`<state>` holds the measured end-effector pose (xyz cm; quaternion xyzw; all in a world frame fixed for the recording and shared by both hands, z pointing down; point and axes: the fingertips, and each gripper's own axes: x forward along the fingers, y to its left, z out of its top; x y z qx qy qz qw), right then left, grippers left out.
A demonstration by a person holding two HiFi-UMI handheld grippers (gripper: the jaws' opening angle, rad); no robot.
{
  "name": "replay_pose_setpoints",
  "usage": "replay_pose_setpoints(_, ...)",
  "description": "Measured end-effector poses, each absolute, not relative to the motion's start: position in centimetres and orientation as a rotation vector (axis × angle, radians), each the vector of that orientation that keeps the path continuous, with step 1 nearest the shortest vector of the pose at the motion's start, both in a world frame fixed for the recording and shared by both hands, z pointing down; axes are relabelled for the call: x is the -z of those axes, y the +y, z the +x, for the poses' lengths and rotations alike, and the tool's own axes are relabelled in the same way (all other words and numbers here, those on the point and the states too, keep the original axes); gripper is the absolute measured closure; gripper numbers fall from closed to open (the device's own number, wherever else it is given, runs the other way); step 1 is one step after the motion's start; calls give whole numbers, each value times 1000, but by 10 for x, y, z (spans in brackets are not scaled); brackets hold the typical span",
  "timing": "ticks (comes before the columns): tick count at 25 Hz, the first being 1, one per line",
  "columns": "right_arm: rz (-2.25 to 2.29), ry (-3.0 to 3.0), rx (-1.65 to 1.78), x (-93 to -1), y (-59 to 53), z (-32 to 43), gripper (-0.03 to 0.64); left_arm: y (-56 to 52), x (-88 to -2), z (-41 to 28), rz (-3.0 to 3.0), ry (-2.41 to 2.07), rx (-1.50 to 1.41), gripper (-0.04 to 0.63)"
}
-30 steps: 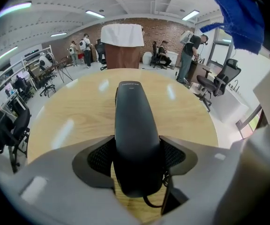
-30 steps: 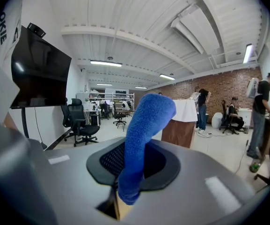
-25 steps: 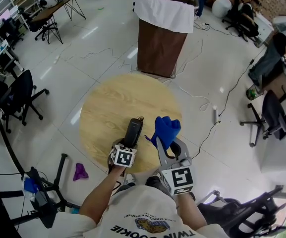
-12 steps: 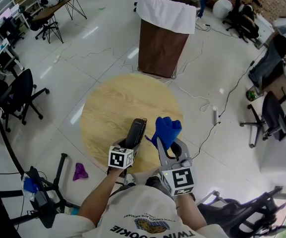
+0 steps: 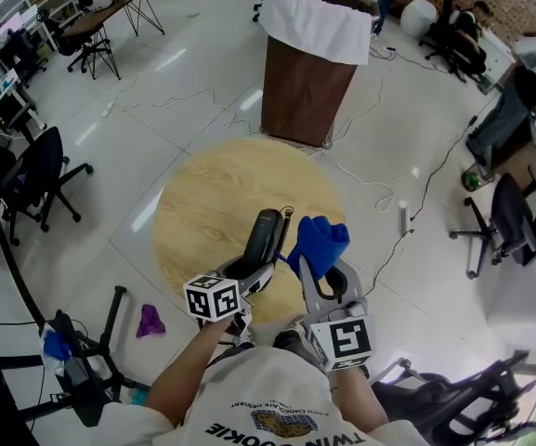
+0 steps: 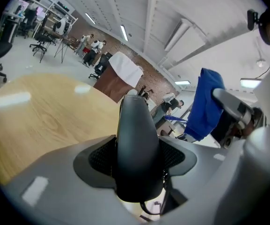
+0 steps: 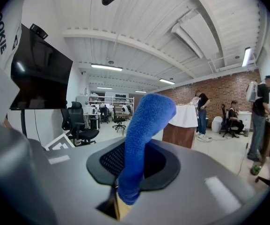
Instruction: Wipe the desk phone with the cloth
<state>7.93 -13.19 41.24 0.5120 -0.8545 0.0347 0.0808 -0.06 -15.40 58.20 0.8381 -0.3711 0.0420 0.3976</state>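
I read the left gripper [image 5: 254,273] jaws clamped on the black phone handset [image 5: 266,235], held above the bench [image 5: 207,203] near edge. The right gripper [image 5: 322,269] jaws grip the blue cloth [image 5: 320,242], also over that edge.

Now the left tool [image 5: 254,269] and its handset [image 5: 266,235] higher above the table [image 5: 207,198], tilted steeper.

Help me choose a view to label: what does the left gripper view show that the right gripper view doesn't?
Only the left gripper view shows the phone handset clamped between its fingers, with the round wooden table beyond. Only the right gripper view shows a dark wall screen and the spot where its own fingers pinch the blue cloth. Both show that cloth and the brown stand with a white cover.
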Motion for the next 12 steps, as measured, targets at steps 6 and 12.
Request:
replay_pose_setpoints(6, 1545, -2618, -18, -374, -125, 76, 552, -148, -523, 10, 2139, -777, 162, 326)
replay_pose_setpoints(12, 1520, -2771, 128, -306, -107, 61, 552, -138, -459, 11, 2108, -585, 428, 325)
